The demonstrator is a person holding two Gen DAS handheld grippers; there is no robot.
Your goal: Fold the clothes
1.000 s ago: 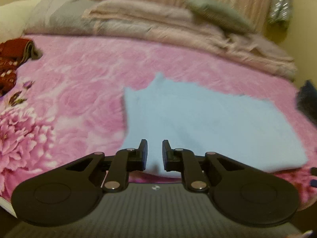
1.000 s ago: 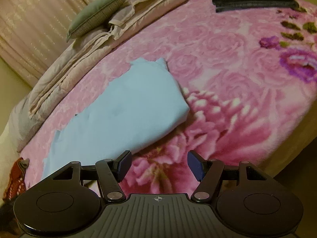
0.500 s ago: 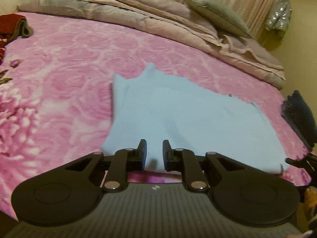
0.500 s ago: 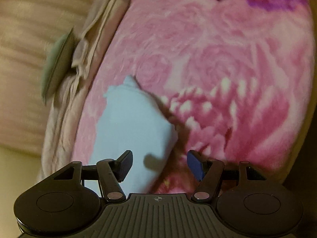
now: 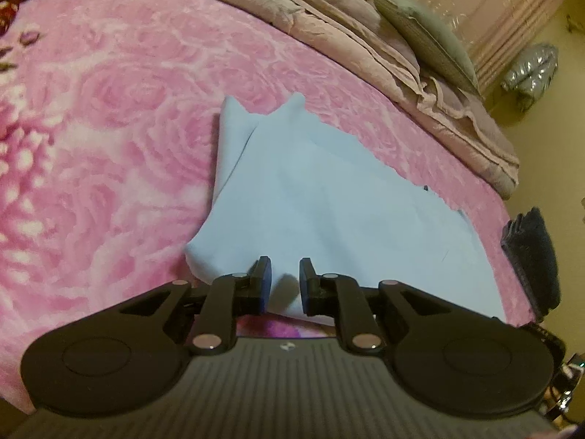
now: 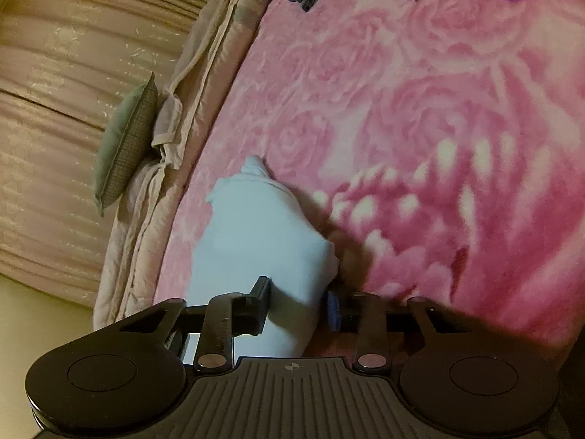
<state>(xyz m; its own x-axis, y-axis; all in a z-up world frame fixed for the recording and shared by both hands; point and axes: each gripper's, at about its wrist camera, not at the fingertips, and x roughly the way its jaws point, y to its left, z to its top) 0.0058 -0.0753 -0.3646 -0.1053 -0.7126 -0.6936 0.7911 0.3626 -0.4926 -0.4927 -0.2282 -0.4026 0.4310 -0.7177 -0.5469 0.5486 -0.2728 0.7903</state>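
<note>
Right tongs (image 6: 298, 301) were closing around the light-blue garment's (image 6: 256, 248) near corner; left tongs (image 5: 285, 280), narrowly parted, straddled a raised fold of its near edge. Lifting both corners together should keep the fold square.

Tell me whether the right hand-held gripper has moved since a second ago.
Yes. The right hand-held gripper has come down and closer to the light blue garment on the pink blanket; its jaws, earlier clear of the cloth, are now closing around its near edge.
</note>
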